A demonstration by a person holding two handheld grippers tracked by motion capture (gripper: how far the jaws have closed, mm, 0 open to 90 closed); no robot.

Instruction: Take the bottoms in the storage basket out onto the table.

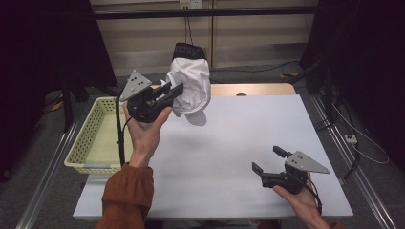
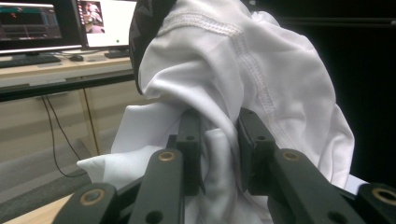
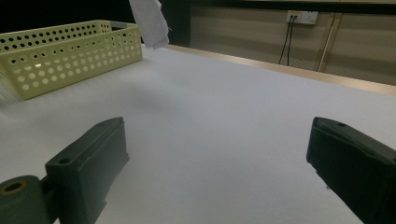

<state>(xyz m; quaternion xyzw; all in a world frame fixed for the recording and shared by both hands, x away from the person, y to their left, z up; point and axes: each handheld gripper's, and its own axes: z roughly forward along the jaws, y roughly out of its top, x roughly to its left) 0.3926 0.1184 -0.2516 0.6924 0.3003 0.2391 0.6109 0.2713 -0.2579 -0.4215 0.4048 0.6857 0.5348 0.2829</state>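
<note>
High view: the left gripper (image 1: 175,90) is raised above the far left part of the table (image 1: 239,157), its jaws pinching a fold of a white cloth (image 1: 193,88) with a black band at its top, so the cloth hangs in the air clear of the tabletop, just right of the yellow basket (image 1: 86,143). The left gripper view confirms the pinch: bunched fabric (image 2: 261,84) is squeezed between the two black jaws. The step in hand looks like carrying the cloth, most likely toward the basket beside it; the next move would call for swinging the hand left over the basket's rim, lowering until the cloth sits inside, then letting go. The left forearm, in an orange sleeve (image 1: 126,195), reaches up from the near edge, palm up under the gripper, which points right and away. The right gripper (image 1: 267,162) rests low at the near right of the table, jaws spread wide with nothing between them, pointing left across the bare surface.
</note>
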